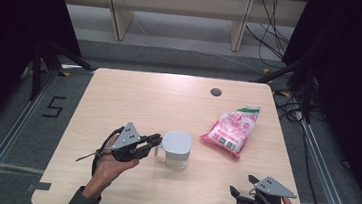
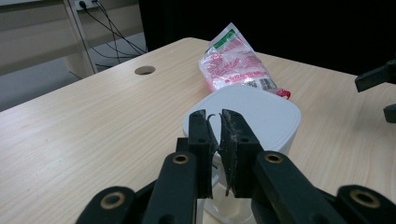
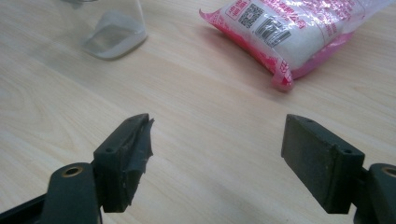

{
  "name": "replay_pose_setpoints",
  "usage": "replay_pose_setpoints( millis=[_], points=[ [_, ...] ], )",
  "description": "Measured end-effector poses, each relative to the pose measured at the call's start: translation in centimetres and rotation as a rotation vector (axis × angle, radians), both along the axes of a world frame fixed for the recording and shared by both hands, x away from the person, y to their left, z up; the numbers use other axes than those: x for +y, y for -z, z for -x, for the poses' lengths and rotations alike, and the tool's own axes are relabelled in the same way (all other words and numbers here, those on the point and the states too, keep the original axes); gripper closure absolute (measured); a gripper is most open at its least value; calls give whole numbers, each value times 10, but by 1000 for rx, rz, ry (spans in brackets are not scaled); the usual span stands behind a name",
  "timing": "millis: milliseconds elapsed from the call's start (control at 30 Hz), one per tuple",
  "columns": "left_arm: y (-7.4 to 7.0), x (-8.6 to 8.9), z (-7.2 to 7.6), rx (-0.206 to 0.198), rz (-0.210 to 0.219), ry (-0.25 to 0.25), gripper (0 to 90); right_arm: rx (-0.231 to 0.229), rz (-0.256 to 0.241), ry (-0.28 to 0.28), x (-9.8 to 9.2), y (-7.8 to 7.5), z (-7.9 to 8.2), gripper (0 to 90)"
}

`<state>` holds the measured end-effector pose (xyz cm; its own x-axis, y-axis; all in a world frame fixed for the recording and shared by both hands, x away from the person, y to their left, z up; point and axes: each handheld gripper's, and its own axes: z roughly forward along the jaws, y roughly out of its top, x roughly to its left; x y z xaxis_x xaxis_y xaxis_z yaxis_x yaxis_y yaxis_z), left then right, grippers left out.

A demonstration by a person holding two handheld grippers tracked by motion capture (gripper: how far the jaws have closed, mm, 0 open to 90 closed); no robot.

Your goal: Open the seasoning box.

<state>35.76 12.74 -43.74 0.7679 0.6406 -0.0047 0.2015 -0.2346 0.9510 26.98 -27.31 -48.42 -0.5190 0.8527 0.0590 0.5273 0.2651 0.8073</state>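
Observation:
A clear container with a white lid (image 1: 176, 149) stands at the table's front middle. My left gripper (image 1: 154, 142) is at its left side, jaws shut on the clear handle; in the left gripper view the white lid (image 2: 261, 112) lies just past the fingertips (image 2: 200, 128). A pink and white plastic bag (image 1: 230, 129) lies flat to the right of the container, apart from it. My right gripper (image 1: 243, 186) is held low near the front right corner, open and holding nothing, pointing toward the bag (image 3: 299, 32) and the container's base (image 3: 112, 28).
A round cable hole (image 1: 215, 92) sits near the table's far edge. Behind the table are wooden shelf legs (image 1: 119, 15) and floor cables (image 1: 271, 35). Black curtains flank both sides. Bare tabletop (image 1: 133, 102) stretches across the far left.

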Motion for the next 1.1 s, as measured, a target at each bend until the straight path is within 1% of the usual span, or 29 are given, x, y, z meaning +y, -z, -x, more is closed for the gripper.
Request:
replay_pose_setpoints(
  millis=[33,67,133,267,300,333,367,433,467,500,533,567,600,633,667,700,733,767,800,833,867,900,933,967,1000,1033,1067,1100],
  points=[
    [0,0,0,0,0,0,818,0,0,0,0,0,0,249],
    [0,0,-1,9,0,0,824,-20,9,-24,-1,0,-2,246],
    [-2,-2,-4,16,23,-8,842,-23,11,-25,-1,0,-2,246],
    [-3,-6,-5,11,21,1,860,-30,22,-21,-2,1,-3,246],
    [-2,-7,-6,5,16,8,860,-30,22,-21,-2,1,-3,246],
    [-2,-9,-6,-5,-1,6,873,-29,18,-21,-1,1,-3,246],
    [1,-11,-8,-3,-11,11,880,-23,10,-24,-1,0,-2,246],
    [2,-11,-10,4,-11,13,881,-31,8,-24,-1,1,-2,246],
    [3,-11,-13,-12,-11,16,880,-33,13,-26,0,1,-2,246],
    [5,-11,-13,-3,-9,12,881,-35,11,-28,0,1,-2,248],
    [5,-11,-14,2,-20,2,881,-23,7,-16,1,0,-1,267],
    [7,-8,-17,-22,-43,-30,881,-41,18,-26,0,-1,-1,274],
    [7,-8,-17,-22,-43,-30,881,-41,18,-26,0,-1,-1,274],
    [9,-10,-15,22,-1,-6,881,-46,12,-29,-2,-2,-2,281],
    [10,-10,-16,30,9,-1,881,-46,12,-29,-2,-2,-2,281],
    [10,-9,-16,34,11,-3,886,-35,0,-16,-1,-2,0,303],
    [9,-8,-16,37,3,-8,886,-35,0,-16,-1,-2,0,303],
    [9,-8,-16,37,-2,-2,886,-35,0,-18,0,-2,0,317],
    [9,-8,-15,42,6,-6,887,-28,4,-26,0,-3,0,346],
    [9,-9,-14,46,9,-6,888,-43,8,-48,0,-3,-1,374],
    [9,-9,-15,36,5,4,888,-43,8,-48,0,-3,-1,374],
    [9,-9,-15,35,8,13,890,-55,-7,-48,0,-3,-1,410],
    [9,-9,-14,40,12,13,890,-79,-31,-46,2,-7,1,460],
    [9,-9,-14,45,14,11,890,-106,-33,-59,1,-9,1,484],
    [9,-9,-14,45,14,11,890,-106,-33,-59,1,-9,1,484],
    [9,-8,-15,39,11,20,890,-126,-36,-65,1,-11,1,502],
    [10,-8,-14,48,18,13,890,-132,-38,-59,2,-12,1,535],
    [10,-8,-15,48,20,13,889,-151,-33,-60,3,-14,0,565]
  ],
)
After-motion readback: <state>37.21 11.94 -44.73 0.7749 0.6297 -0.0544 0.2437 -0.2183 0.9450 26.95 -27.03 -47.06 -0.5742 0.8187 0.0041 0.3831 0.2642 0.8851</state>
